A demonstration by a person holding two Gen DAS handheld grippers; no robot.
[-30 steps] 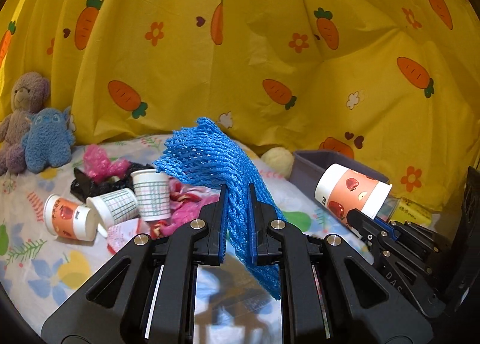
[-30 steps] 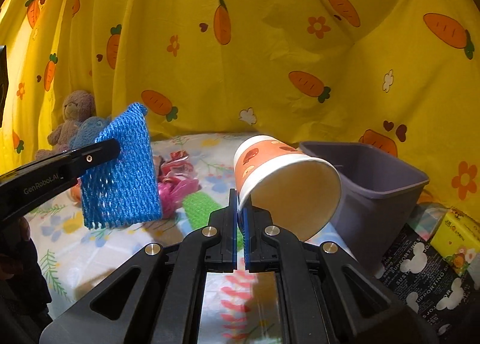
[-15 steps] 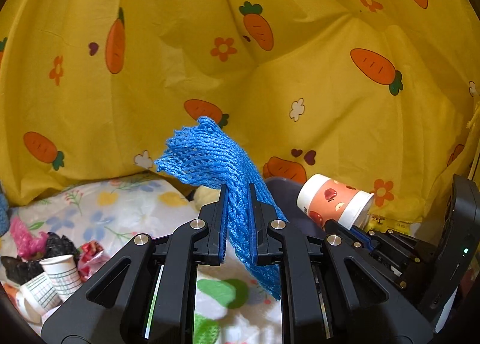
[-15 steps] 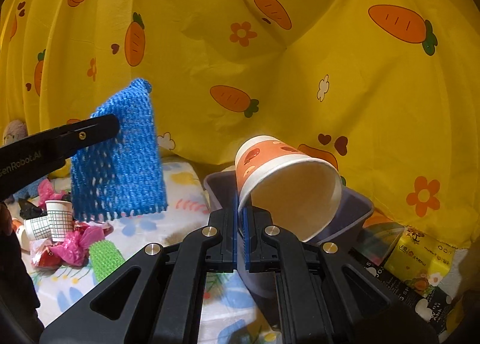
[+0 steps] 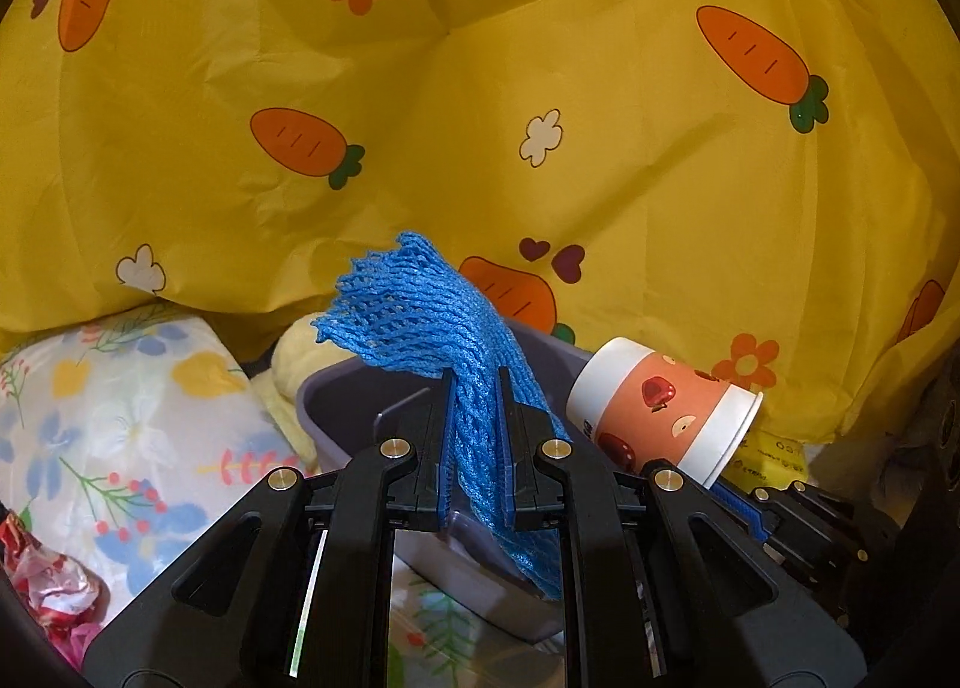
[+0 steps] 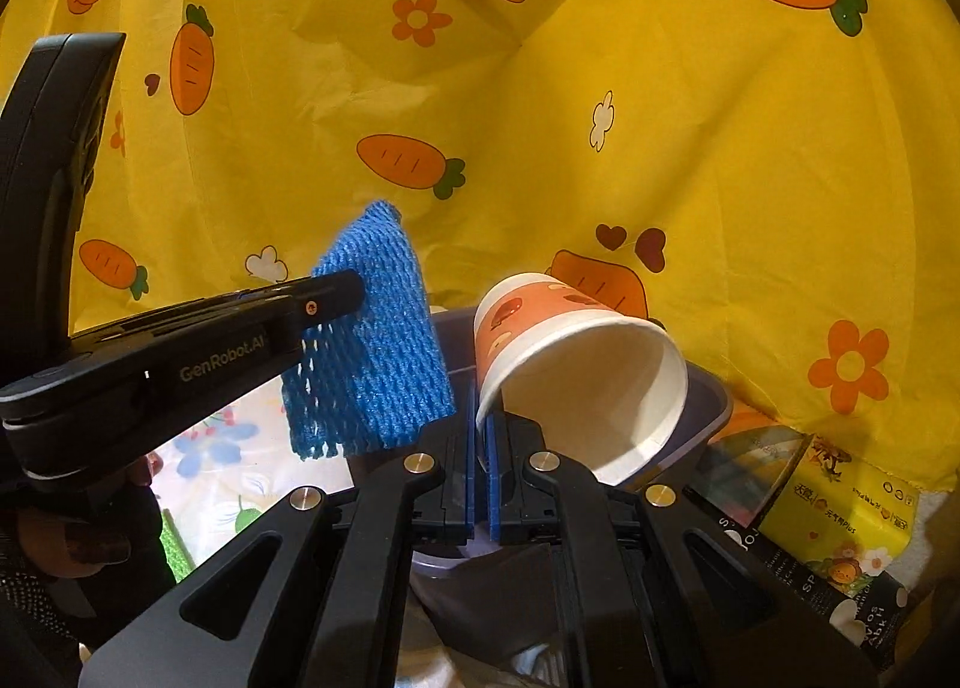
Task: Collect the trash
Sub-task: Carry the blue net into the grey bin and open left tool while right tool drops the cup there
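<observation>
My left gripper point(image 5: 474, 382) is shut on a blue foam net sleeve point(image 5: 420, 322) and holds it over the near rim of the grey-purple bin point(image 5: 342, 406). The sleeve also shows in the right wrist view point(image 6: 372, 352), with the left gripper point(image 6: 354, 289) clamped on it. My right gripper point(image 6: 479, 418) is shut on the rim of an orange and white paper cup point(image 6: 576, 364), tilted on its side above the bin point(image 6: 708, 406). The cup also shows in the left wrist view point(image 5: 660, 412), at the bin's right side.
A yellow carrot-print cloth point(image 5: 540, 117) hangs close behind the bin. A floral sheet point(image 5: 120, 418) lies to the left, with red and pink wrappers point(image 5: 42, 592) at its lower edge. A yellow tissue pack point(image 6: 840, 496) and a black printed box point(image 6: 810, 586) lie right of the bin.
Both grippers have moved right and forward, from the trash pile on the sheet to over the bin, still holding the sleeve and the cup. The pile has left view.
</observation>
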